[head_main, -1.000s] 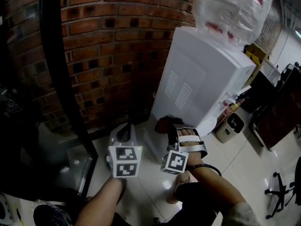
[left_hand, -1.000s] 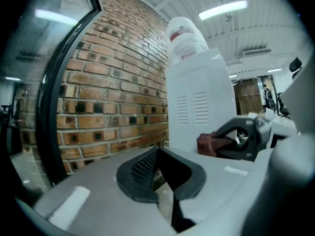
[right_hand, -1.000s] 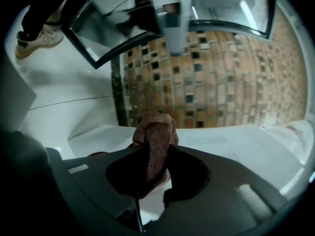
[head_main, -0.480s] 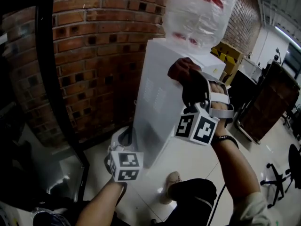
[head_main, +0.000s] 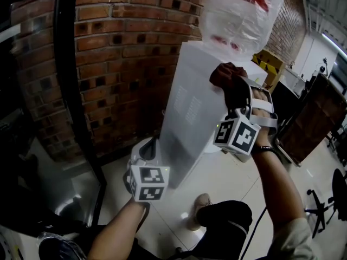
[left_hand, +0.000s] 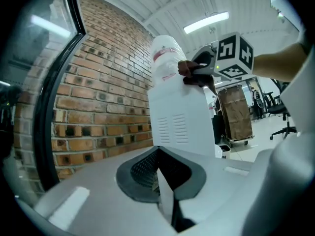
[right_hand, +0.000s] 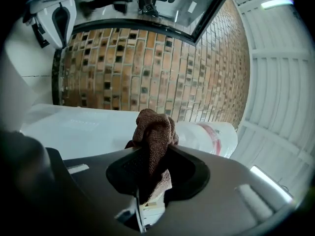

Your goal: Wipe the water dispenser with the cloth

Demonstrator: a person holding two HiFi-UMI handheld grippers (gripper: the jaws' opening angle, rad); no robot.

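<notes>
Here the right hand-held gripper (right_hand: 152,154), clamped on the cloth (right_hand: 153,129), is at the dispenser's (head_main: 190,118) top edge, the tall side below; the left hand-held gripper (left_hand: 160,168) hangs lower, shut, empty.

Our L hand-held gripper (left_hand: 158,154) and R hand-held gripper (head_main: 233,85) have pale grey-white shells w/ black textured lining round the jaws. Each carries a cube w/ black-and-white square markers: L cube (head_main: 148,182), R cube (head_main: 237,136). White straps (head_main: 261,112) cross our R hand, and a dark band (head_main: 264,149) rings that wrist. Forearms bare, light sleeve (head_main: 293,241) on R arm, dark trousers (head_main: 225,221), pale shoe (head_main: 201,203).
</notes>
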